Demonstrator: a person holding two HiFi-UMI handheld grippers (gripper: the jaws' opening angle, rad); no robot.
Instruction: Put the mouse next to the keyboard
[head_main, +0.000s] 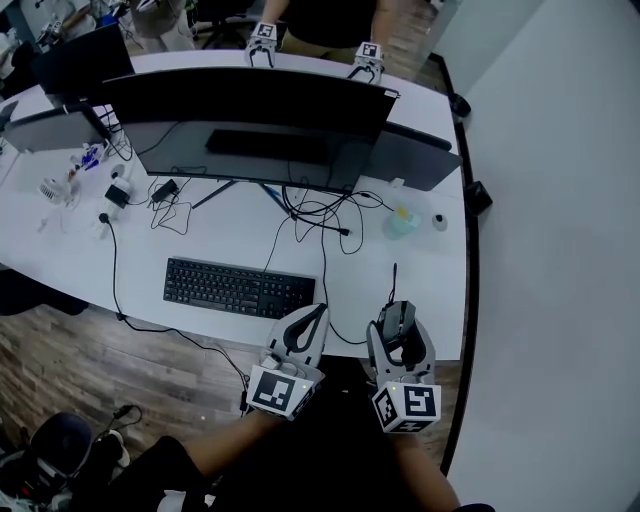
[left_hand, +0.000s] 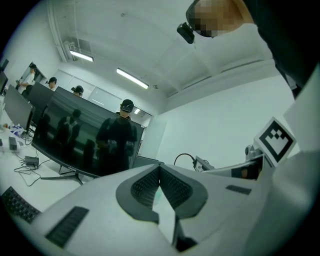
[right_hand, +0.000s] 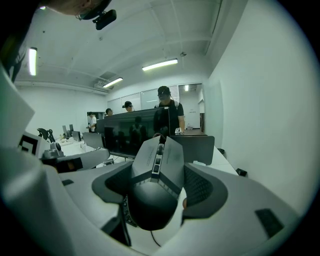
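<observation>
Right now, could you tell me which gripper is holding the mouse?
The right gripper, its jaws closed on the mouse; the left gripper is shut and empty.

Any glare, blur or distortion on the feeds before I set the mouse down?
Head view: evenly lit and sharp, keyboard clear, lines bend slightly toward the edges. Left gripper view: strong fisheye, dark corners, the monitor glossy with reflections. Right gripper view: same fisheye, bright ceiling strips, yet the mouse between the fingers reads sharply.
</observation>
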